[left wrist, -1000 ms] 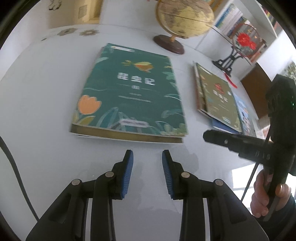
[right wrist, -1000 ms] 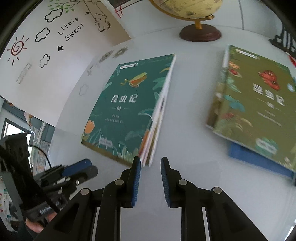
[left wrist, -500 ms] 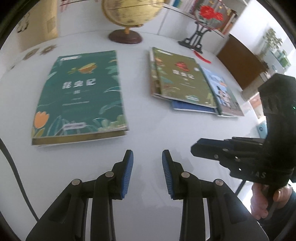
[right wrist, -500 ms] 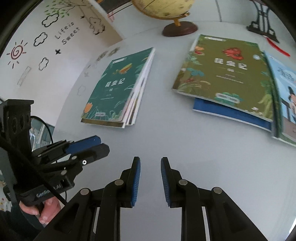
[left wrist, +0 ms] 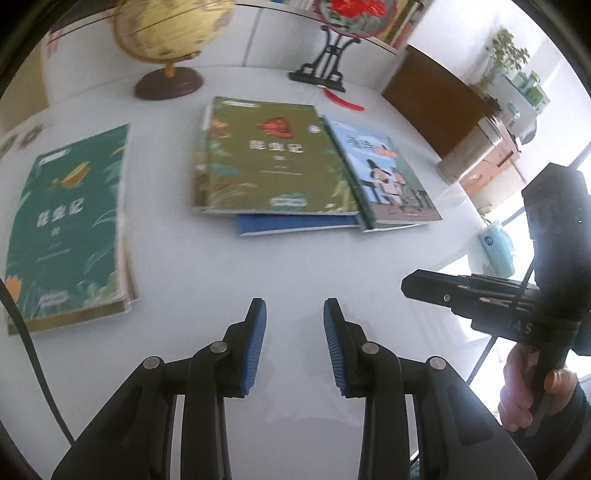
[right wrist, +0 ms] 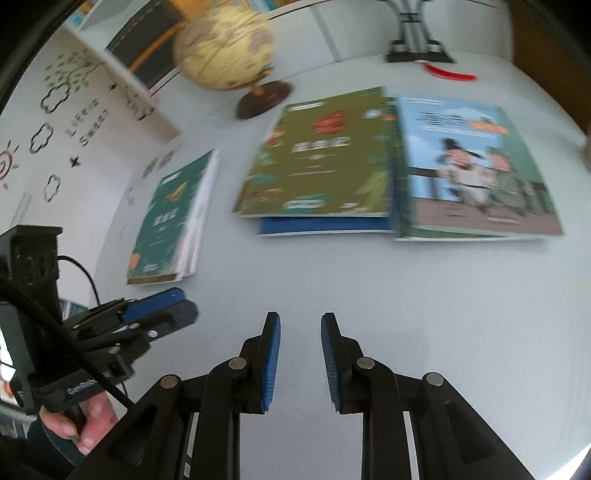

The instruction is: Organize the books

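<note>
White table [left wrist: 207,266] fills both views, biggest thing here, bare under both my claws.

Globe [left wrist: 166,33] w/ brown base stands at the far edge, ahead-left of my L claw. Beside it, ahead-right, a black stand [left wrist: 325,70] w/ a red ornament on top and a red tassel [left wrist: 343,103] lying at its foot.

Books next. Dark green book [left wrist: 70,225] lies flat, ahead and to the left of my L claw, apart from the rest, looks like thinner ones tucked under it. Olive green book [left wrist: 273,158] lies straight ahead of the L claw, on top of a blue book [left wrist: 295,223] whose near edge sticks out twd me. Cartoon-cover book [left wrist: 388,177] sits just right of the olive one; in the R view the olive cover's right edge meets it, can't tell which overlaps which. From my R claw that pile is ahead, cartoon book [right wrist: 472,170] ahead-right, olive [right wrist: 325,155] ahead-left, dark green [right wrist: 170,221] far left.

L claw [left wrist: 294,343]: fingers parted a modest gap, blue pads facing, nothing btwn them, nothing held, over bare table short of the pile. R claw [right wrist: 300,360]: gap a bit narrower, also empty, over bare table.

Each claw shows in the other's cam: R claw [left wrist: 443,291] off to the right of my L, a hand [left wrist: 524,387] on its grip; L claw [right wrist: 162,314] to the left of my R, hand [right wrist: 85,424] below it.
</note>
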`<act>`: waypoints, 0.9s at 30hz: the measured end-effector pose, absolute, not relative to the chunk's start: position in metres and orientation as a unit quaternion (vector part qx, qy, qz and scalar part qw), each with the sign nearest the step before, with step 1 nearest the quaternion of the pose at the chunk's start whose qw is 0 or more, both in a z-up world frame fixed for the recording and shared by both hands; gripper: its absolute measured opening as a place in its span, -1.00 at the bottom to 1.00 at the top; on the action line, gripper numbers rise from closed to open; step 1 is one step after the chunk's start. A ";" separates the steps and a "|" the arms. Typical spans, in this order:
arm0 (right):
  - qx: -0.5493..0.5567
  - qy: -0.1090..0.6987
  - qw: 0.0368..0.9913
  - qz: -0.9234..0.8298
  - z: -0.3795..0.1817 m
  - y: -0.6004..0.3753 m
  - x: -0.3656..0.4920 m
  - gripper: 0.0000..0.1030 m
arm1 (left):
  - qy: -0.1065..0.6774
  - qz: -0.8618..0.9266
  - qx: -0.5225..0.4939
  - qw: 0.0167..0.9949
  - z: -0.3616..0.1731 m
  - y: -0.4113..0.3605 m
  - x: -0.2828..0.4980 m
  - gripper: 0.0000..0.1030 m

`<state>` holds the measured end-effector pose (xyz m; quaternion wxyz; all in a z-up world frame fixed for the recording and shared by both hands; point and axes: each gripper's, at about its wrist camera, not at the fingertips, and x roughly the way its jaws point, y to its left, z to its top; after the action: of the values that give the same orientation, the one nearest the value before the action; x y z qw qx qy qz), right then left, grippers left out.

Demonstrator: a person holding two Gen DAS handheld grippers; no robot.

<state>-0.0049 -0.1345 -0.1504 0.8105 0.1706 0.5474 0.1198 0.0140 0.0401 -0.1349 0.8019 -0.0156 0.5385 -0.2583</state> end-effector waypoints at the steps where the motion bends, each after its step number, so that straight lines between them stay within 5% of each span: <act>1: 0.176 0.547 0.811 0.114 -0.152 -0.145 -0.005 -0.59 | 0.540 -0.258 -0.013 0.801 -0.135 0.033 0.015 -0.43; 14: 0.202 0.547 0.809 0.076 -0.155 -0.282 0.018 -0.57 | 0.553 -0.283 -0.034 0.783 -0.140 -0.087 0.067 -0.43; 19: 0.203 0.533 0.819 0.065 -0.155 -0.328 0.045 -0.05 | 0.567 -0.279 -0.049 0.773 -0.154 -0.121 0.098 -0.41; 21: 0.204 0.526 0.823 0.067 -0.155 -0.341 0.056 -0.05 | 0.572 -0.269 -0.056 0.773 -0.161 -0.127 0.109 -0.26; 27: 0.194 0.526 0.825 0.070 -0.165 -0.361 0.085 -0.05 | 0.575 -0.252 -0.072 0.775 -0.178 -0.137 0.124 -0.26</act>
<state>0.0852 -0.3606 -0.1653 0.8253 0.1939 0.5258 0.0700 0.1237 -0.1373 -0.1777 0.7747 -0.0716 0.5754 -0.2522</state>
